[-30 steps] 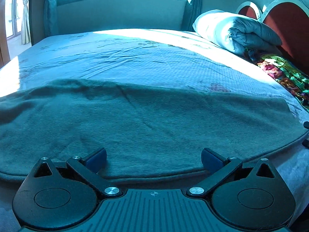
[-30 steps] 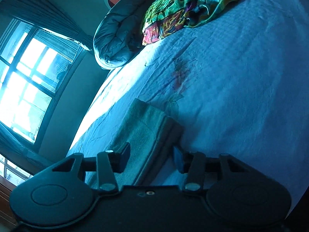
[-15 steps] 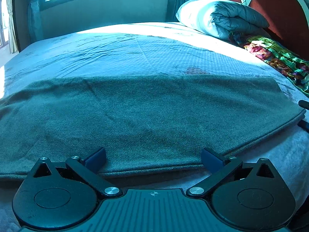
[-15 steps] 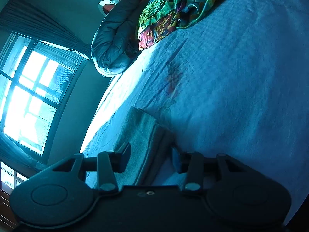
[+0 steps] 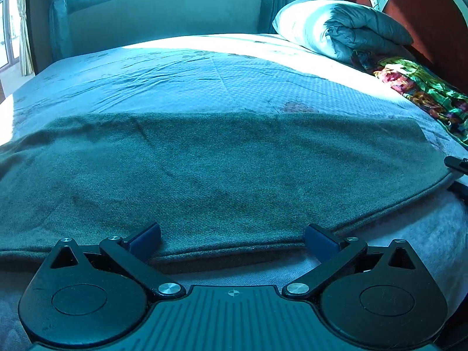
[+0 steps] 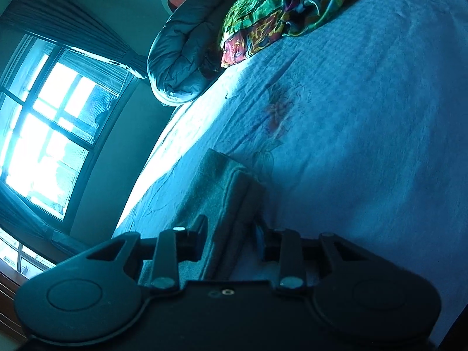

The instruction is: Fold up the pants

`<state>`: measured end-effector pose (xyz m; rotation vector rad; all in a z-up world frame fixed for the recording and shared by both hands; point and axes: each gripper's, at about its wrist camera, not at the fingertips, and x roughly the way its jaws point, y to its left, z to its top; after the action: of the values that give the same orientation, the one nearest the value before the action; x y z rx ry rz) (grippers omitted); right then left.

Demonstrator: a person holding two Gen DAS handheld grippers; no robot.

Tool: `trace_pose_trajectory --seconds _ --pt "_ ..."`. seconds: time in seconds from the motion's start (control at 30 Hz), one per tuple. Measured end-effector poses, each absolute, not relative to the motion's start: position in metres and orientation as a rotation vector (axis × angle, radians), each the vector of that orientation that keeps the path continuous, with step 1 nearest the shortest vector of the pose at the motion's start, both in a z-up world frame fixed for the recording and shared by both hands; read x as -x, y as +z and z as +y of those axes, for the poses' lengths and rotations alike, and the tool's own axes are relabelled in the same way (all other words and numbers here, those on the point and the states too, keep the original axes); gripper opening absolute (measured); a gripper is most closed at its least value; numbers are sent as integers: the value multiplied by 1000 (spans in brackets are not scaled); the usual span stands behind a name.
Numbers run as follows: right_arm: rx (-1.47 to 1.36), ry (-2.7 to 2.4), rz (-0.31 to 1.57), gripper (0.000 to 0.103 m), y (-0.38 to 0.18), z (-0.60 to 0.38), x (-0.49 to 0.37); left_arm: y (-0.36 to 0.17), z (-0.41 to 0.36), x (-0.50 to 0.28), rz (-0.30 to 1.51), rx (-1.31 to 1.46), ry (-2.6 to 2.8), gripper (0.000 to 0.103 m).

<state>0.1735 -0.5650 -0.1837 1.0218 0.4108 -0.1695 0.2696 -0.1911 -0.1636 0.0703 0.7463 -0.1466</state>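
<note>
Dark grey-green pants [image 5: 222, 172] lie flat across the near side of the bed, long edge toward me. My left gripper [image 5: 232, 238] is open wide, its fingers resting at the pants' near hem. In the right wrist view the pants' end [image 6: 225, 196] shows as stacked layers running between the fingers. My right gripper [image 6: 232, 235] straddles that edge with a gap between its pads, open. The right gripper's tips [image 5: 456, 165] peek in at the right edge of the left wrist view.
The pale blue bedspread [image 5: 234, 82] covers the bed. A rolled grey duvet [image 5: 342, 33] and a colourful cloth [image 5: 424, 87] lie by the red headboard [image 5: 433, 14]. A window [image 6: 44, 122] and curtains stand beyond the bed.
The left view has tilted and shifted slightly; the pants lie flatter than a second ago. The right gripper's fingers have come a little closer around the pants' edge.
</note>
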Motion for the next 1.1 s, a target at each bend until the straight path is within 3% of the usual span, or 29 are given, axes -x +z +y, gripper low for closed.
trace_pose_trajectory --seconds 0.4,0.47,0.53,0.6,0.77,0.9,0.97,1.03,1.1 --pt "-1020 -179 430 27 -190 -565 -180 -170 -194 -267 733 -97 -144 103" --pt "-1024 -177 423 29 -189 -565 -180 -170 -193 -267 731 -93 -144 103" --pt "-1029 -160 389 41 -190 -563 -178 -170 -193 -266 728 -94 -145 103" --pt "-1006 -158 382 46 -187 -559 -179 -170 -193 -266 727 -94 -144 103" --pt "-1014 -159 394 46 -185 -561 -181 -169 -194 -264 722 -99 -137 103" --pt "-1024 -168 402 36 -189 -564 -180 -171 -195 -263 719 -107 -134 103" --pt "-1026 -189 413 26 -191 -566 -180 -172 -195 -264 721 -112 -133 103" --pt "-1065 -204 420 8 -198 -572 -179 -172 -196 -264 723 -112 -131 103" --pt "-1063 -193 423 7 -200 -573 -178 -173 -197 -265 724 -117 -126 103"
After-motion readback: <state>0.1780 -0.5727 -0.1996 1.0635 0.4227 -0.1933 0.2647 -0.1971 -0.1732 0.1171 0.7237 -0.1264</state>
